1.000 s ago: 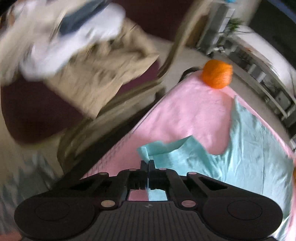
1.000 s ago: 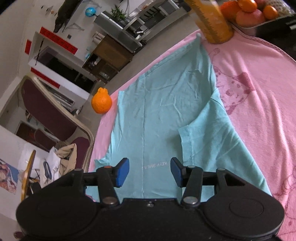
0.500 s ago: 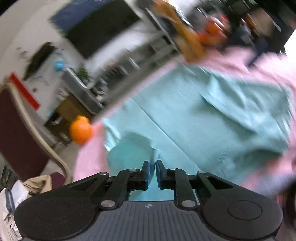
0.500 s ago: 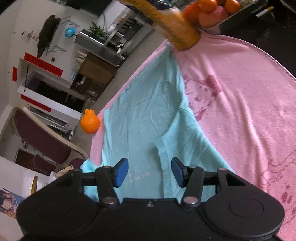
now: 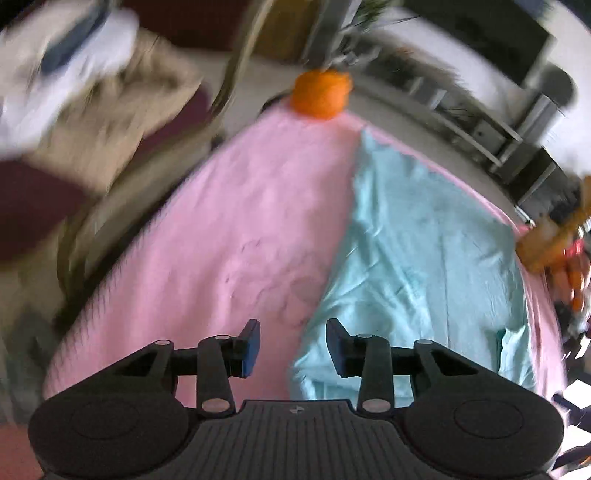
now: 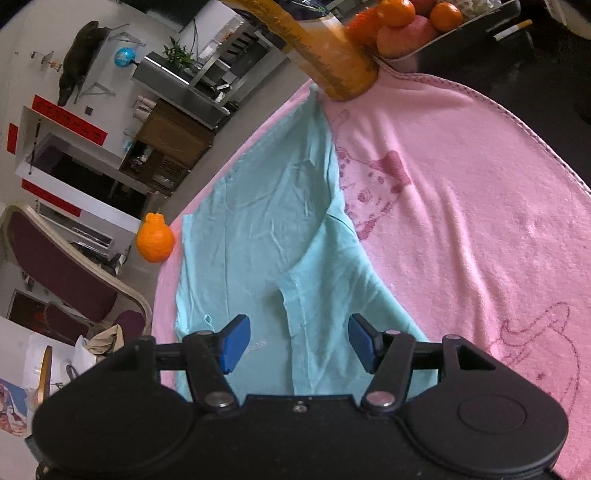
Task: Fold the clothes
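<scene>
The teal shirt (image 6: 258, 236) lies spread on the pink blanket (image 6: 461, 206), one long strip of it running away toward the orange bottle (image 6: 332, 55), with a sleeve flap folded over the body on the side nearer the open pink. Small pale lettering shows on the shirt close to the right gripper (image 6: 298, 343), too small to read. That gripper hovers right over the near end of the shirt, blue pads (image 6: 234, 343) spread wide, nothing between them. In the left wrist view, which is smeared with blur, the shirt (image 5: 424, 258) fills the side past its straight folded edge, and the left gripper (image 5: 293, 347) hangs just at that edge, jaws wide apart and empty, one pad over bare blanket (image 5: 240, 221), the other over cloth. Beyond the shirt's far corner sits a knobbly orange fruit (image 6: 155, 240) at the blanket's rim. Past the bottle, a dark tray of oranges (image 6: 406, 22) rests off the blanket. Further out from the fruit stands a maroon chair (image 6: 62, 266) with a pale frame, a heap of beige and white clothes (image 5: 92, 92) piled on its seat.
</scene>
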